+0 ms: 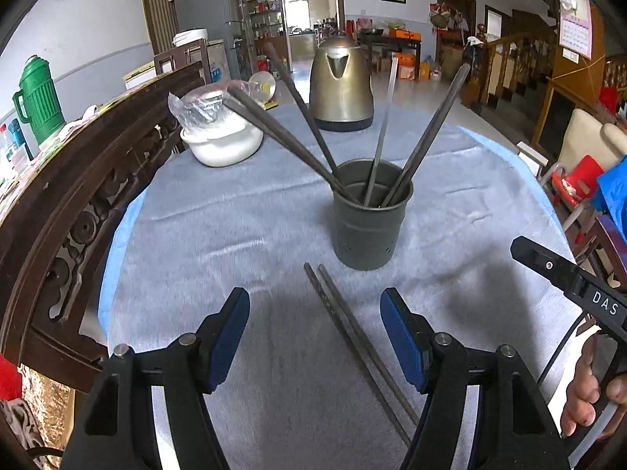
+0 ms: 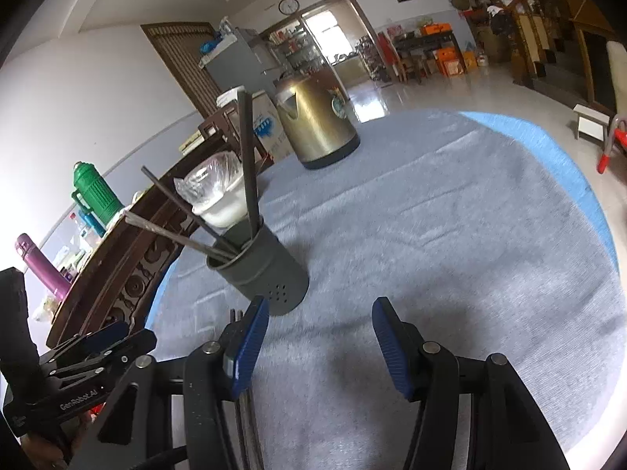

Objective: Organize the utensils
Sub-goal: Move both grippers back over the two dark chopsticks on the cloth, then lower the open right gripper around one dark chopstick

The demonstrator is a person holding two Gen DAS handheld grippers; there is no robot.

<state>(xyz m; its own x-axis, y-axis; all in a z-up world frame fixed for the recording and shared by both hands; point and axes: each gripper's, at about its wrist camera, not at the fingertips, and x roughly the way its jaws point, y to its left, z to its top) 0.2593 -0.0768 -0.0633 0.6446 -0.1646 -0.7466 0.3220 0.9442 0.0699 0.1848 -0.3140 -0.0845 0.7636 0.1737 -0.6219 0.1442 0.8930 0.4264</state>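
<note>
Left gripper is hanging with its jaws well apart, gripping nothing, and a pair of dark chopsticks is lying flat on the grey-cloth surface right between them. Right gripper is also gaping open and empty, with those chopsticks passing under its left jaw. Just past both sets of jaws, the dark holder cup is standing upright with several more chopsticks leaning out. Further back, a white bowl and a brass-coloured kettle are sitting.

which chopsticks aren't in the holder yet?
The pair of chopsticks lying flat on the grey cloth, side by side between the open left gripper's fingers. All the others stand leaning in the utensil holder.
</note>
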